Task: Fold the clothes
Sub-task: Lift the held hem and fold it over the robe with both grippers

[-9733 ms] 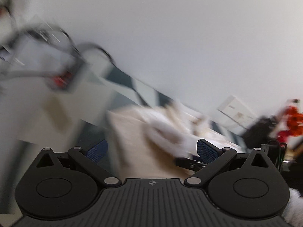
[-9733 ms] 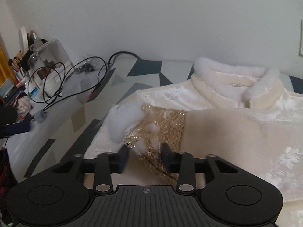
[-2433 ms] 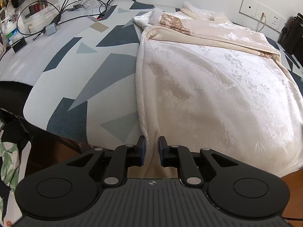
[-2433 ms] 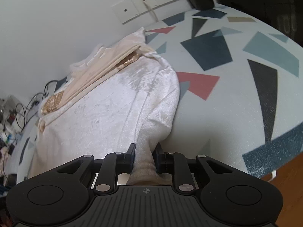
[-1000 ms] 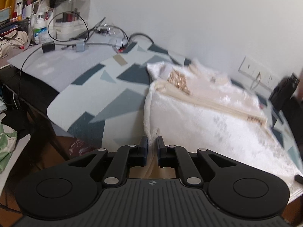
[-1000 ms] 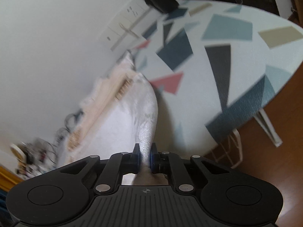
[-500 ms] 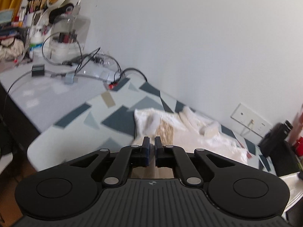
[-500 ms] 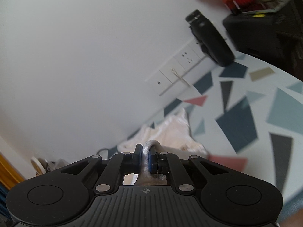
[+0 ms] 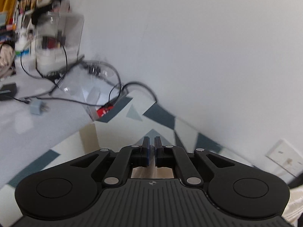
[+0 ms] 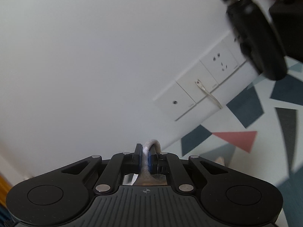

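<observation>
My left gripper point(image 9: 151, 141) is shut on the hem of the cream garment; only a strip of the cloth point(image 9: 151, 172) shows behind the jaws, and a cream fold point(image 9: 295, 204) at the lower right. My right gripper point(image 10: 145, 149) is shut on the other hem corner, and a loop of white cloth point(image 10: 151, 145) sticks up between the pads. Both grippers are raised and point at the white wall over the far edge of the patterned table point(image 9: 132, 126). The rest of the garment is hidden below both views.
Black cables point(image 9: 113, 90), a clear organizer box point(image 9: 58, 37) and a grey plug adapter point(image 9: 37, 108) lie at the table's left end. Wall sockets point(image 10: 204, 89) sit ahead of the right gripper, with a black object point(image 10: 255, 37) beside them on the table point(image 10: 246, 113).
Both grippers have risen and moved toward the wall, carrying the hem. The garment, seen spread on the table before, has dropped out of both views.
</observation>
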A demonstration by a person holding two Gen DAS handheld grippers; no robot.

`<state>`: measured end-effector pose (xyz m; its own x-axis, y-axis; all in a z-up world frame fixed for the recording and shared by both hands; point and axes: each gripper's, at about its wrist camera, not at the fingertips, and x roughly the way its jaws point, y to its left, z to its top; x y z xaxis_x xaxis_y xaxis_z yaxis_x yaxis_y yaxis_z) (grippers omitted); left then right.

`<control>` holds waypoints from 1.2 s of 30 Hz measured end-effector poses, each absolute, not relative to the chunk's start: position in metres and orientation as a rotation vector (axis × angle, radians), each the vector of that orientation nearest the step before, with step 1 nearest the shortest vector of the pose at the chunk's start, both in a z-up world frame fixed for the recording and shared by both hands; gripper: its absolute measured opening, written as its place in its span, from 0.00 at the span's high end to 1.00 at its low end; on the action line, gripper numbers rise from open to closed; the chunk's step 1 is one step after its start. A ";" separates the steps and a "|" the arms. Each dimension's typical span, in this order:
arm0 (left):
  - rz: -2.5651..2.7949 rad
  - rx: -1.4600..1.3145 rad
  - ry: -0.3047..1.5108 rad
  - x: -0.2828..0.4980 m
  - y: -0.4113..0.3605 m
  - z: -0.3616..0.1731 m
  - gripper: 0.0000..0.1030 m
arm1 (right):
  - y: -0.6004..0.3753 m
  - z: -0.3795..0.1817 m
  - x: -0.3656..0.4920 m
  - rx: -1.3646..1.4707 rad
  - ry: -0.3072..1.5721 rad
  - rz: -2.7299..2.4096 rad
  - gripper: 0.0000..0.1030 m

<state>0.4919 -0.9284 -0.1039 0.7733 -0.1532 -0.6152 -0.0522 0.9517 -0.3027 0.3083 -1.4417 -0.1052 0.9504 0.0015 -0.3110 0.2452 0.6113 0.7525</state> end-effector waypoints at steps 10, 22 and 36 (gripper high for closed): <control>-0.050 -0.190 1.001 0.577 -0.943 -0.188 0.57 | -1.470 -0.206 0.420 0.935 0.631 -0.264 0.68; -0.392 0.055 0.887 0.500 -0.931 -0.140 0.12 | -1.423 -0.155 0.346 0.941 0.562 -0.255 0.34; -0.469 0.403 0.856 0.495 -0.942 -0.161 0.12 | -1.385 -0.153 0.385 0.799 0.727 -0.363 0.57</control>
<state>0.4954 -0.9423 -0.1608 0.5661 -0.2296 -0.7917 0.5435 0.8261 0.1491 0.3850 -1.3848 -0.1526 0.7043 -0.0289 -0.7093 0.5495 0.6548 0.5189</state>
